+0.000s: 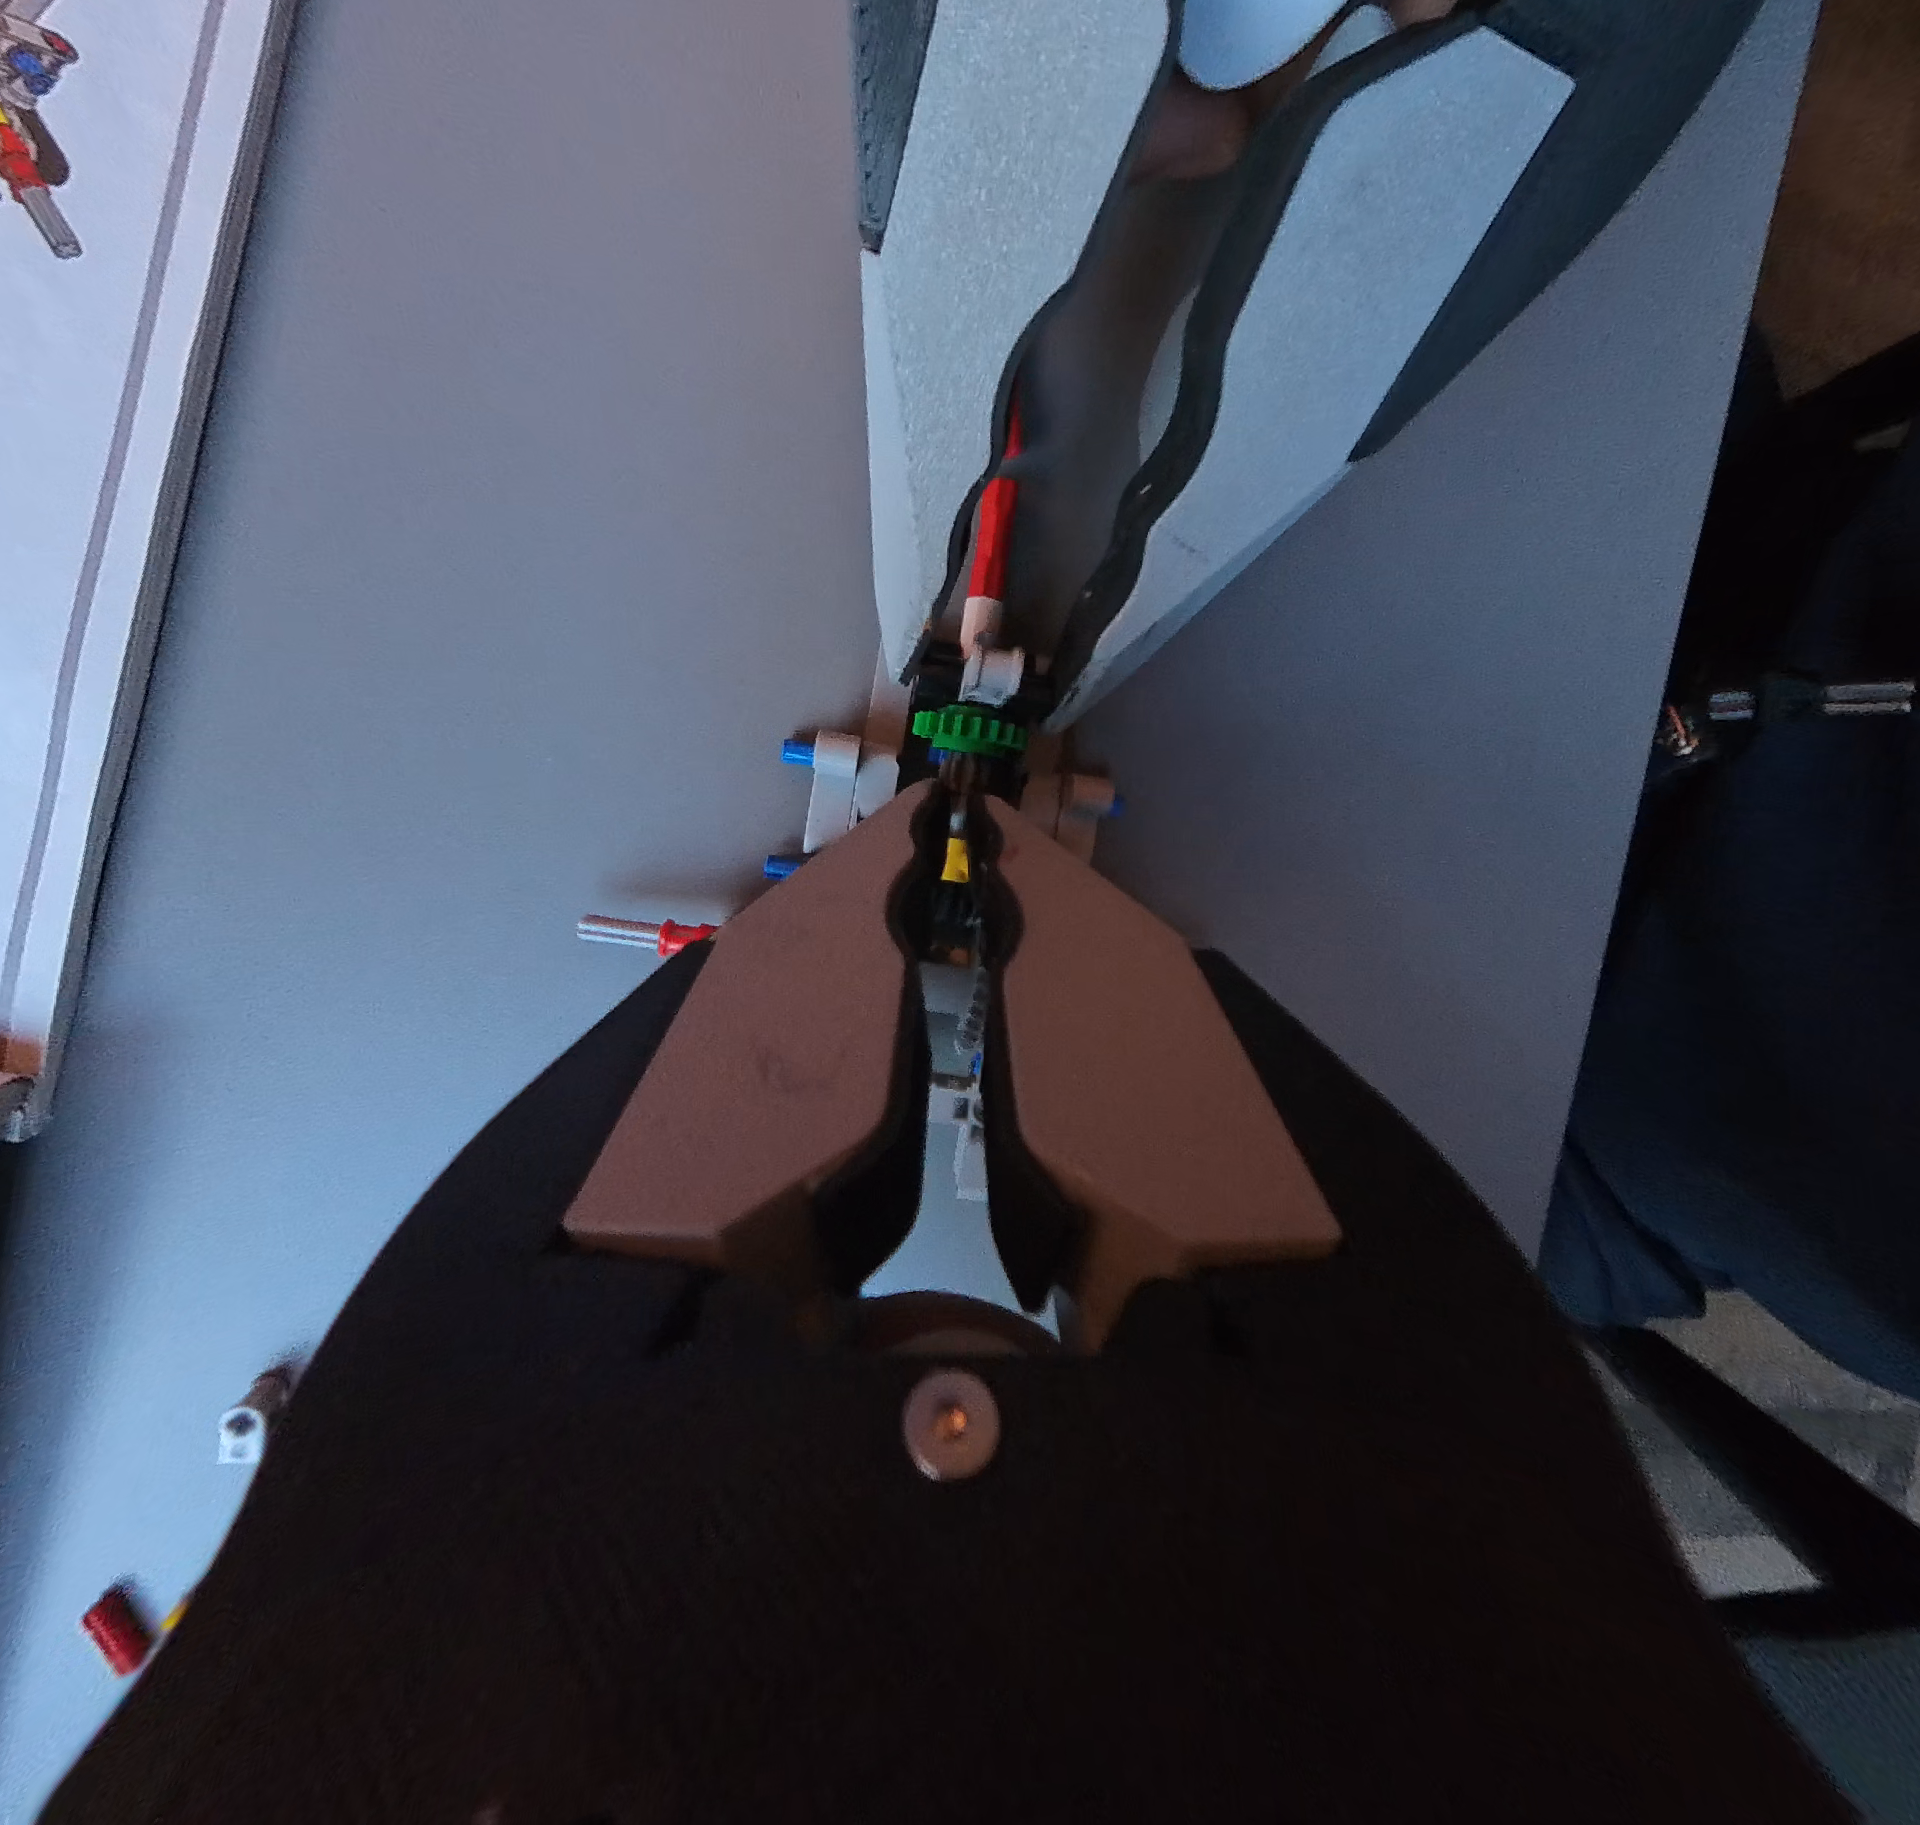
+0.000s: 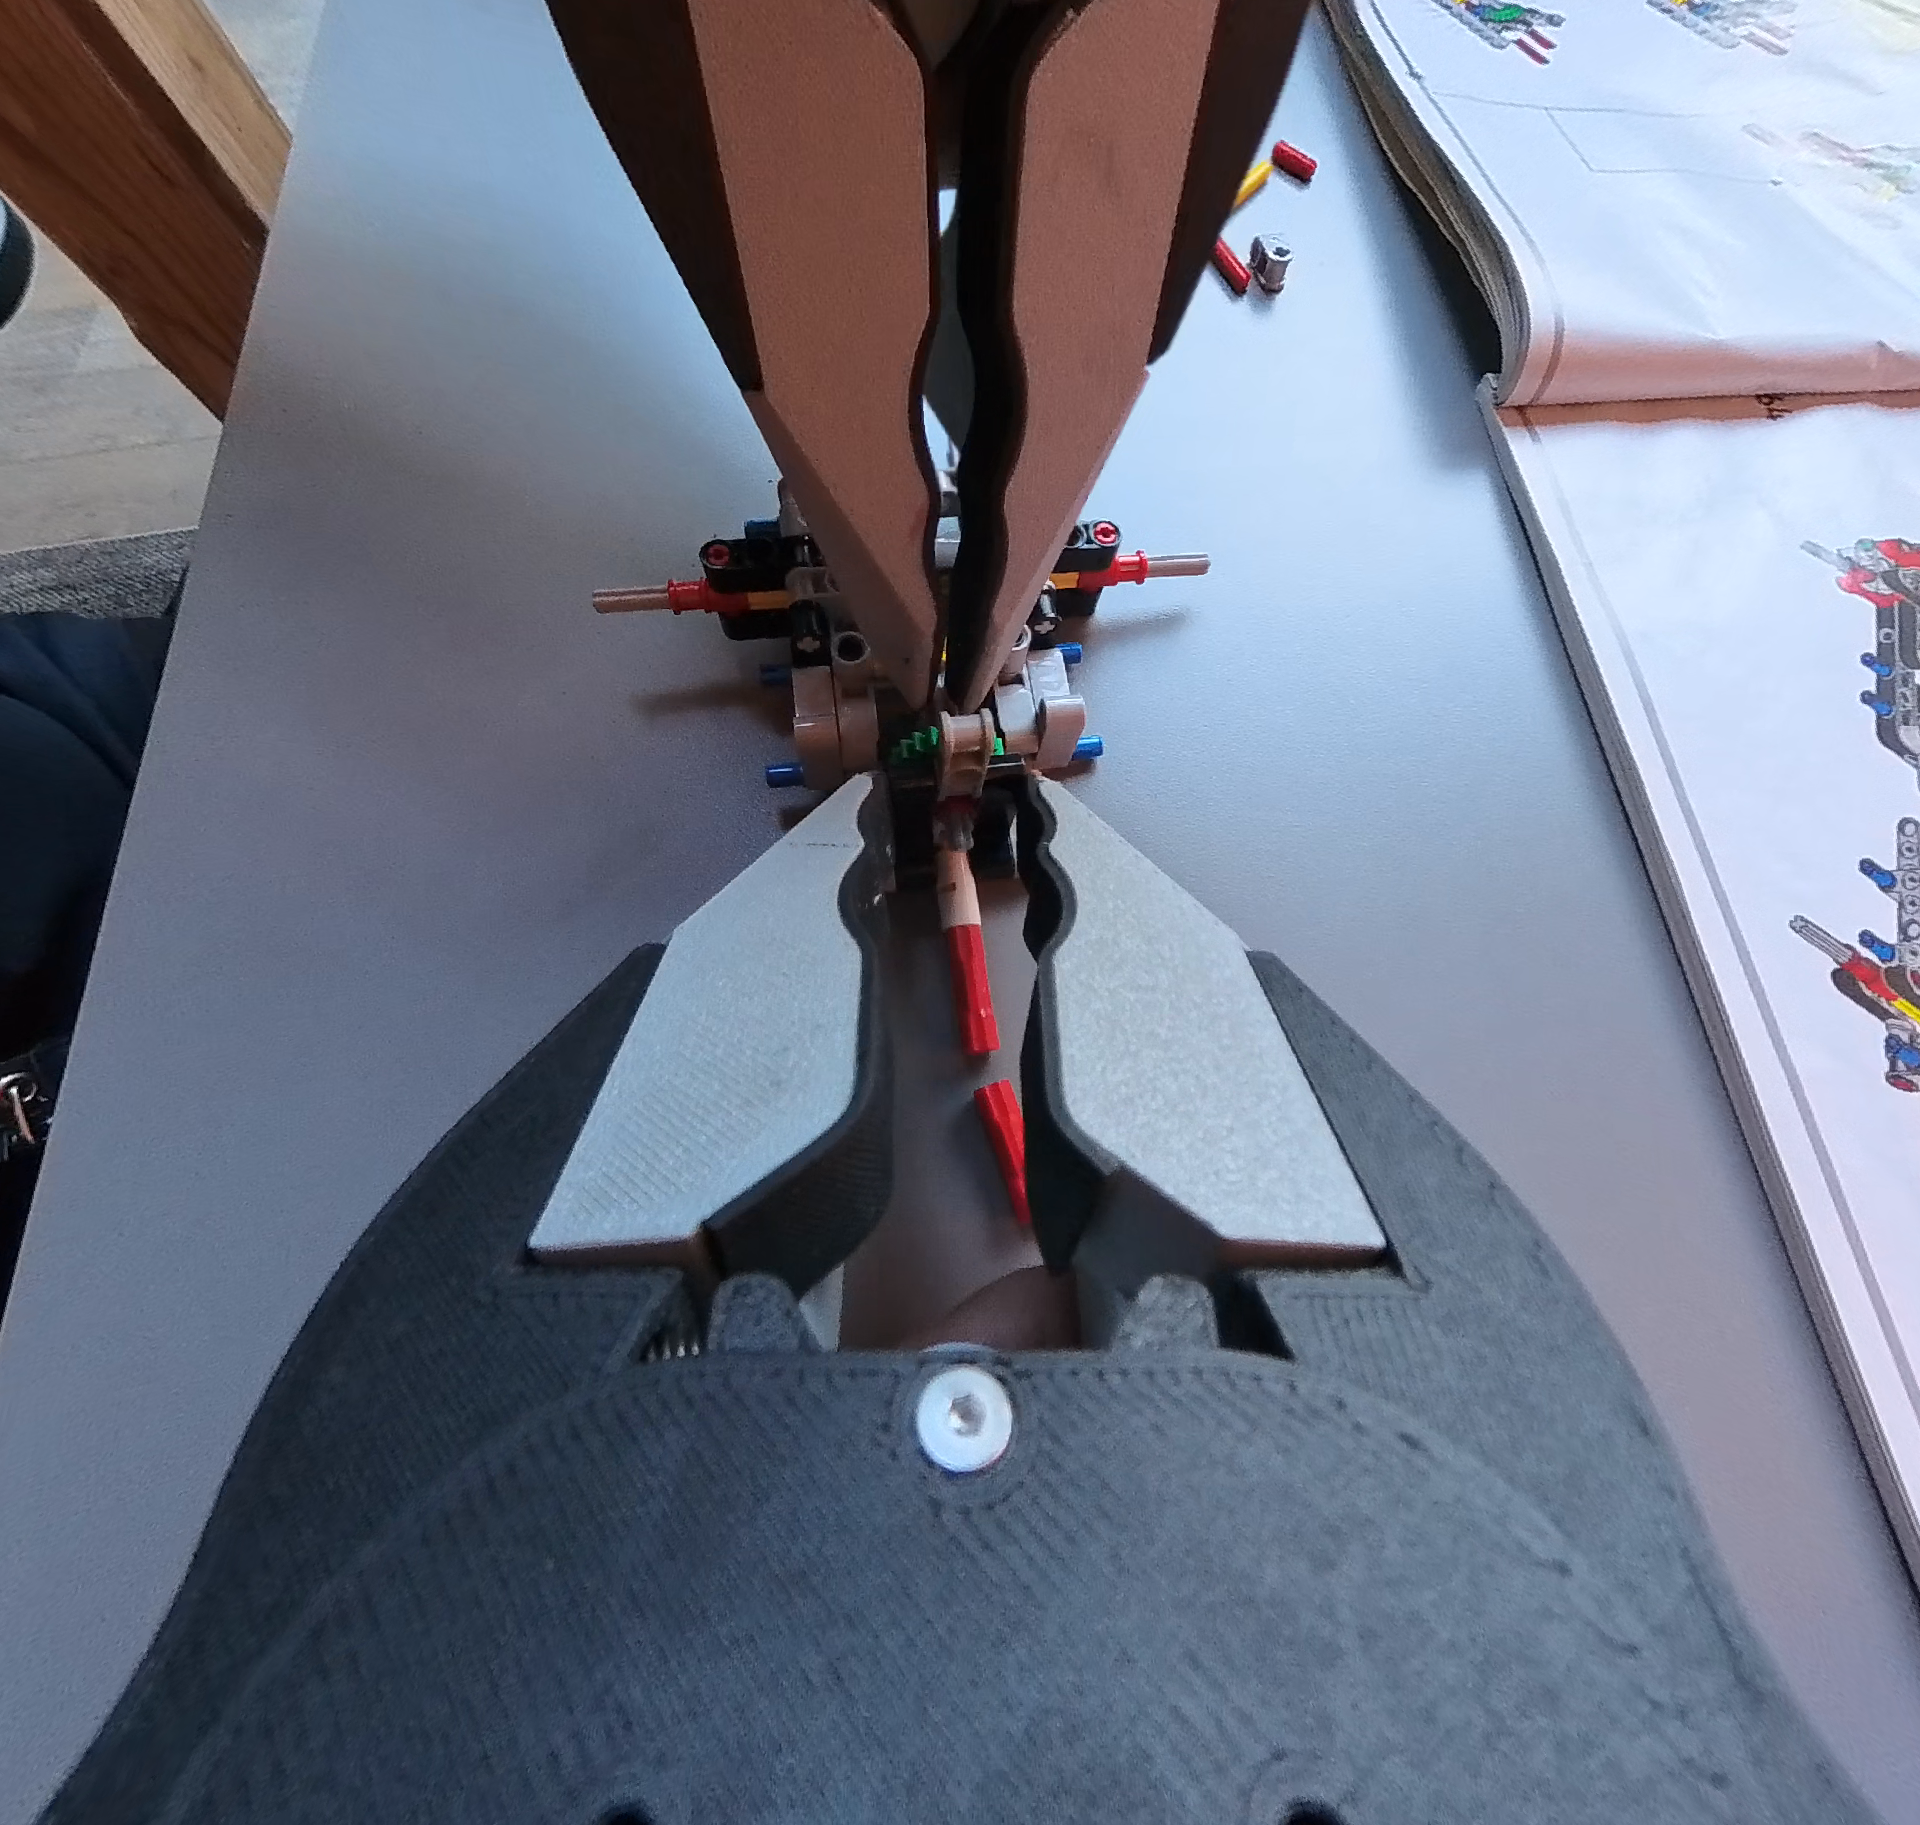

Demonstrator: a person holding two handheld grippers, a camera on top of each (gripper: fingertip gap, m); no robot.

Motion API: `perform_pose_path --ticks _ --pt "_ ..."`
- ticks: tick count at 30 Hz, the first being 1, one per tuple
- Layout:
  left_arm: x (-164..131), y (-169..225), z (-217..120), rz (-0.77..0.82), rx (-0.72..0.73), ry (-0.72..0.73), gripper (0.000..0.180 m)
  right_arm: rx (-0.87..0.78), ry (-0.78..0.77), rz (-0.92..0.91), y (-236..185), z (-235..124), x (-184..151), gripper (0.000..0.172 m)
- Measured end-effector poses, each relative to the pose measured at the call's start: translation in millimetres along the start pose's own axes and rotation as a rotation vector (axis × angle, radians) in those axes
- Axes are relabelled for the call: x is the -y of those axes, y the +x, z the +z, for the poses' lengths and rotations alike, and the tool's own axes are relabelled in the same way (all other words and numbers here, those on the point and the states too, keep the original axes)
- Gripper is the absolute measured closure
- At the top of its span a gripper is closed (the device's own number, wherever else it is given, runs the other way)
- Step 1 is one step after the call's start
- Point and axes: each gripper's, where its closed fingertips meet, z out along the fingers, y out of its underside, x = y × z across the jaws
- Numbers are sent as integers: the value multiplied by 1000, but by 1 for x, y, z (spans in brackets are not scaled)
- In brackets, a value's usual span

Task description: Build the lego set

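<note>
A small brick model [image 2: 831, 622] of black beams, grey connectors and blue pins lies on the grey table [image 2: 416, 892]. It carries a green gear [image 2: 914, 736] and a tan-grey connector [image 2: 971, 747]. A red axle [image 2: 971, 986] with a tan end runs out of that connector. My right gripper [image 2: 954, 788], with grey fingers, is shut on the model's black frame, and the red axle lies between its fingers. My left gripper [image 1: 956, 788], with brown fingers, is shut, its tips right behind the green gear [image 1: 971, 729]. In the right wrist view it [image 2: 940, 700] comes down from above onto the model.
An open instruction booklet [image 2: 1714, 217] lies along the table's right side; it also shows in the left wrist view [image 1: 104, 425]. Loose red pins [image 2: 1294, 157] and a grey bush [image 2: 1270, 261] lie near it. A wooden piece of furniture [image 2: 125, 144] stands beyond the table's left edge.
</note>
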Motion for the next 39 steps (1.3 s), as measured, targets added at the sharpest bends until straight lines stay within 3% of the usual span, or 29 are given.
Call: perform_pose_path --ticks 10,13,20,27,34,39 --pt "0 0 1 -92 -9 29 180 6 11 24 1 0 1 151" --pt "-3 -2 -2 -34 34 -25 178 44 19 56 1 0 2 150" --pt "-10 -3 -5 -12 65 -74 175 104 192 179 14 -41 17 149" --pt "-13 -6 -10 20 104 -101 167 23 30 31 11 -25 -7 151" --pt "-14 -9 -12 24 116 -72 169 44 -45 8 16 -57 -34 156" --pt "-16 -10 -10 34 113 -82 171 35 -160 -52 14 -46 -53 158"
